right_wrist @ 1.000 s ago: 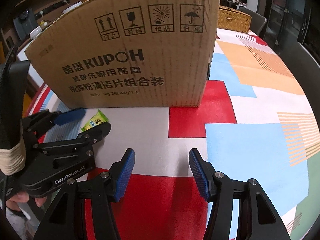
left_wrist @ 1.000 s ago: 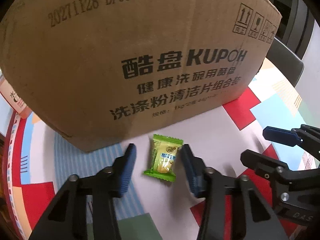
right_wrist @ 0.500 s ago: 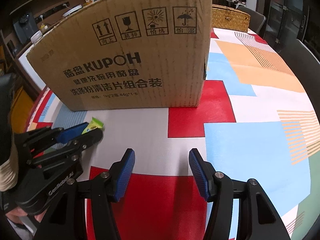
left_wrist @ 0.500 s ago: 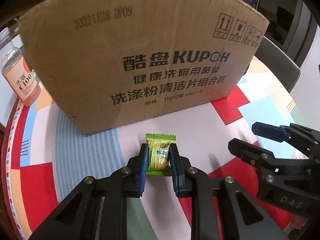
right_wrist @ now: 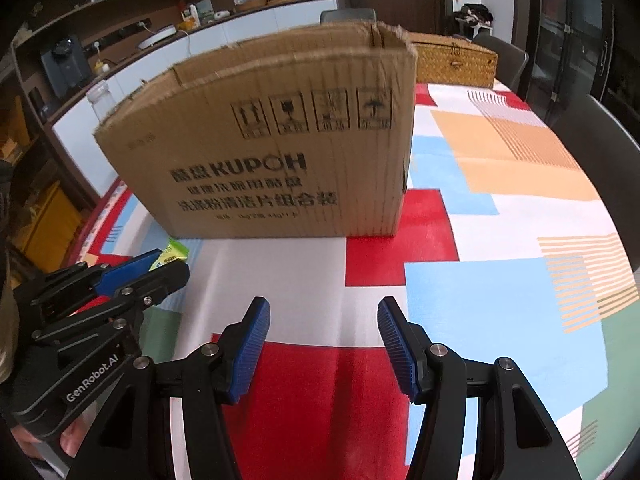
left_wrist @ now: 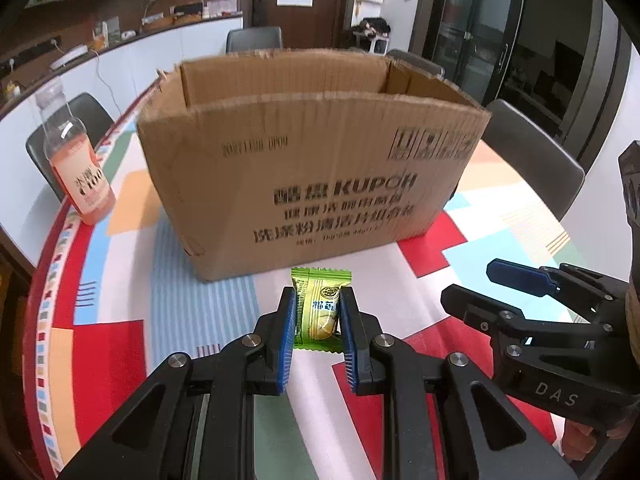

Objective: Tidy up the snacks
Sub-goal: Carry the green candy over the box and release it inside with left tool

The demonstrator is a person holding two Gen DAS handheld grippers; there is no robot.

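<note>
The table (left_wrist: 500, 236), covered in a cloth of red, blue, white and orange blocks, fills the lower half of both views. On it, at centre frame, I see the open-topped cardboard box (left_wrist: 320, 184), its printed long side facing both cameras; its inside floor is hidden from me. In the right wrist view a woven basket (right_wrist: 456, 62) sits behind the box, at upper right of centre. In the left wrist view a bottle (left_wrist: 76, 160) of orange drink stands upright at the left edge of the frame, well apart from the box.

My left gripper (left_wrist: 318, 320), at lower centre of its own view, has its blue pads pressed against both sides of the green snack packet (left_wrist: 320, 308), which it holds just in front of the box's near wall; I cannot tell whether the packet touches the cloth. My right gripper (right_wrist: 322, 344), at lower centre of its own view, stands wide apart over a red block, holding nothing.
</note>
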